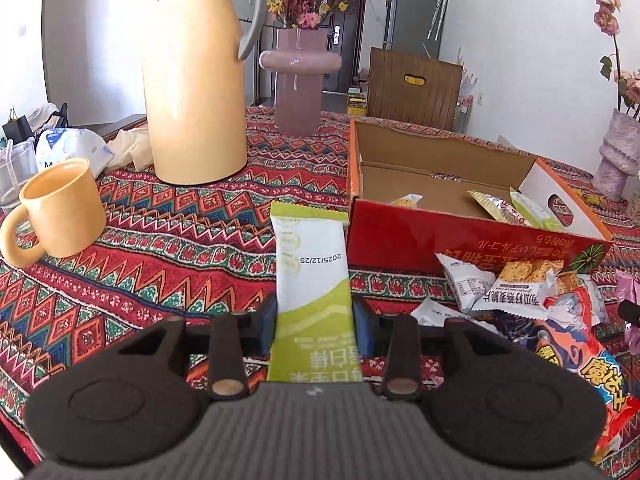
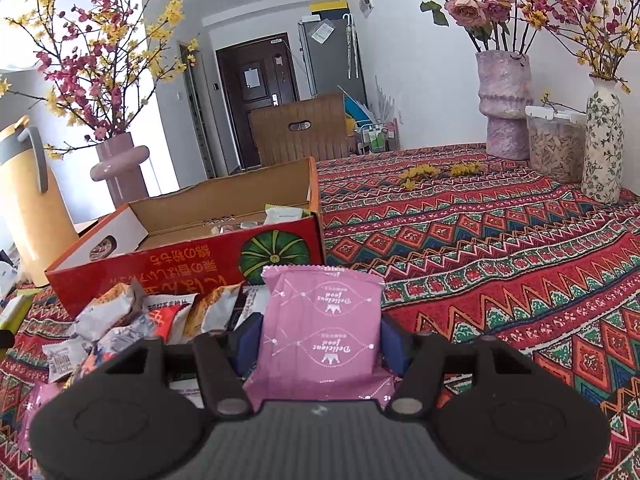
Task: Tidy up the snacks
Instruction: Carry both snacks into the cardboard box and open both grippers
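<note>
My left gripper [image 1: 316, 326] is shut on a long green and white snack bar packet [image 1: 310, 280], held above the patterned tablecloth with its far end pointing at the open red cardboard box [image 1: 476, 236]. The box holds a few packets [image 1: 516, 206] in its right end. My right gripper [image 2: 322, 342] is shut on a pink snack packet [image 2: 324, 328], lifted in front of the same red box [image 2: 192, 258]. A heap of loose snack packets [image 1: 520, 296] lies on the cloth before the box, also visible as the snack heap [image 2: 132, 320] at the left of the right wrist view.
A yellow thermos jug [image 1: 196, 92] and yellow mug [image 1: 60, 208] stand left of the box, with a pink vase of flowers [image 1: 300, 84] behind. Vases [image 2: 506, 108] and a clear jar [image 2: 554, 144] stand at the far right. A wooden chair back [image 1: 412, 88] rises beyond the table.
</note>
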A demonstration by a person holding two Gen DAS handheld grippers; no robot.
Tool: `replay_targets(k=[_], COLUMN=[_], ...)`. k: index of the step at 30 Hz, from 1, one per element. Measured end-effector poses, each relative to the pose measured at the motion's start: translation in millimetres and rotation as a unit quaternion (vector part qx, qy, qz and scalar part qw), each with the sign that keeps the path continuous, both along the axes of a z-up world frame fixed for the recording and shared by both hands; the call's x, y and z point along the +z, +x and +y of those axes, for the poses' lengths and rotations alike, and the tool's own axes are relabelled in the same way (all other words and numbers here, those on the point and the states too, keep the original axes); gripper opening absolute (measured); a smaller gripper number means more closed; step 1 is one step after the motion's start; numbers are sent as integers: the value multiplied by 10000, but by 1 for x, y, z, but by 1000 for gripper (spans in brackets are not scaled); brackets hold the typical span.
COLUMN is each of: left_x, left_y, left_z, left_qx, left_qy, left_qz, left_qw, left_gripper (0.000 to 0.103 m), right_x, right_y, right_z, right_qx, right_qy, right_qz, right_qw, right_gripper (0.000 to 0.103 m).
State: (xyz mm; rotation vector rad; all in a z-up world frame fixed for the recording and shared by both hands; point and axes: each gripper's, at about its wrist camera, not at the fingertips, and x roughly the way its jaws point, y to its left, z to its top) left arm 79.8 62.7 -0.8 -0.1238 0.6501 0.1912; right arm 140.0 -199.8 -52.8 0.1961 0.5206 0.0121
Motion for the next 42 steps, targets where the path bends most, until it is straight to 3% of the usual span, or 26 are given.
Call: replay_targets(k=[10, 22, 42], left_x=[31, 55, 47], left_y=[14, 49, 130], left_z=[-23, -56, -59], left_qx=[-381, -805, -749], left_qy=[136, 326, 251], left_qz=[-388, -661, -612], left_qw=[9984, 9940, 9950], left_gripper=[39, 39, 39], right_x=[29, 54, 57], right_y=[3, 43, 129], right_z=[10, 25, 61], right_qx=[155, 381, 836], right_qy=[-108, -234, -387], right_qz=[-381, -594, -430], right_qw=[9991, 9972, 9948], right_gripper=[61, 61, 61])
